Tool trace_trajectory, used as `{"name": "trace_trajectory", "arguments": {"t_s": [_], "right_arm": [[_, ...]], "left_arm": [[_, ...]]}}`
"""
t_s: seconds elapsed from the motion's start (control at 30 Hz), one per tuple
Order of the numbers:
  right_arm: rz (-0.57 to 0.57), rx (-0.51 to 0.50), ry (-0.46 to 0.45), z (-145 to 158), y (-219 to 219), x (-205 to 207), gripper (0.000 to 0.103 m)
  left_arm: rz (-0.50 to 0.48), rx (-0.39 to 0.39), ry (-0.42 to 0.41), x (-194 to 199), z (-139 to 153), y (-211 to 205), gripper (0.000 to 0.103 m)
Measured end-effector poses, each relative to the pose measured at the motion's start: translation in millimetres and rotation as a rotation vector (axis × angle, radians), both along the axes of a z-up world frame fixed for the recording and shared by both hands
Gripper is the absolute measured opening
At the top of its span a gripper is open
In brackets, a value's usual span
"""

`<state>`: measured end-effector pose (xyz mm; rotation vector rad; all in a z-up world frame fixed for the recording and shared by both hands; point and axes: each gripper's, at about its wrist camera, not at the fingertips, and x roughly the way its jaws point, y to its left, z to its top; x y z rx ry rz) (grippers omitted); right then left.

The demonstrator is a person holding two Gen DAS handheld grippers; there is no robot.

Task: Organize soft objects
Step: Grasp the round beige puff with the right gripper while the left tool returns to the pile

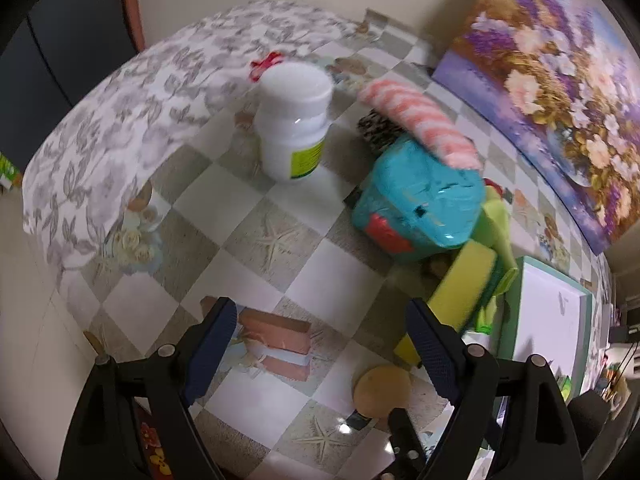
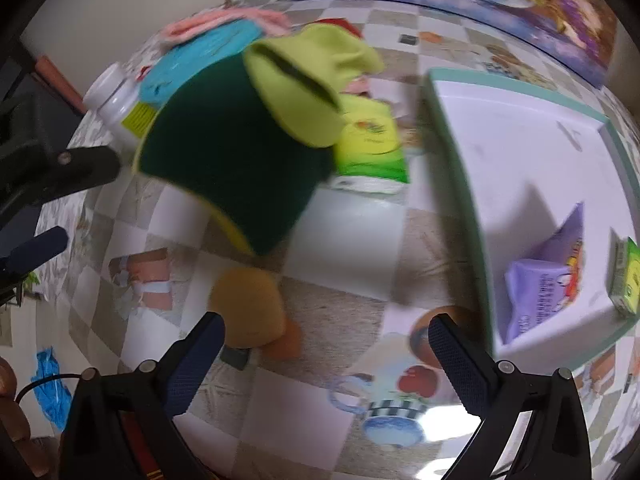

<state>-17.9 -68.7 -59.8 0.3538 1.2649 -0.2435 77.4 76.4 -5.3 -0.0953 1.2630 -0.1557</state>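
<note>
A pile of soft things lies on the checked tablecloth: a pink striped cloth on a teal packet, a lime cloth, and a yellow sponge whose dark green scrub side faces the right wrist view. A round tan sponge lies on its own, just ahead of the right gripper's left finger. My right gripper hangs open over the cloth with nothing between its fingers. My left gripper is open too and holds nothing, with the tan sponge low between its fingers.
A white bottle stands left of the pile. A white tray with a teal rim at the right holds a purple packet and a green box. A flower painting leans on the wall. A yellow-green packet lies by the tray.
</note>
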Motion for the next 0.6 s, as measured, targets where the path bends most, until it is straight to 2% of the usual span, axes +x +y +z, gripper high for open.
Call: {"name": "trace_trajectory", "arguments": {"t_s": [0.3, 0.47, 0.6], "right_arm": [[0.078, -0.057, 0.045, -14.3, 29.9, 14.4, 0.103], [0.11, -0.088, 0.066, -22.8, 49.7, 21.3, 0.101], [0.137, -0.115, 0.059, -23.0, 62.4, 24.9, 0.092]], "left_arm": [[0.103, 0.074, 0.137, 14.5, -43.8, 22.0, 0.087], [0.132, 0.124, 0.181, 19.6, -63.0, 30.3, 0.087], [0.142, 0.123, 0.204, 20.8, -72.7, 32.8, 0.087]]}}
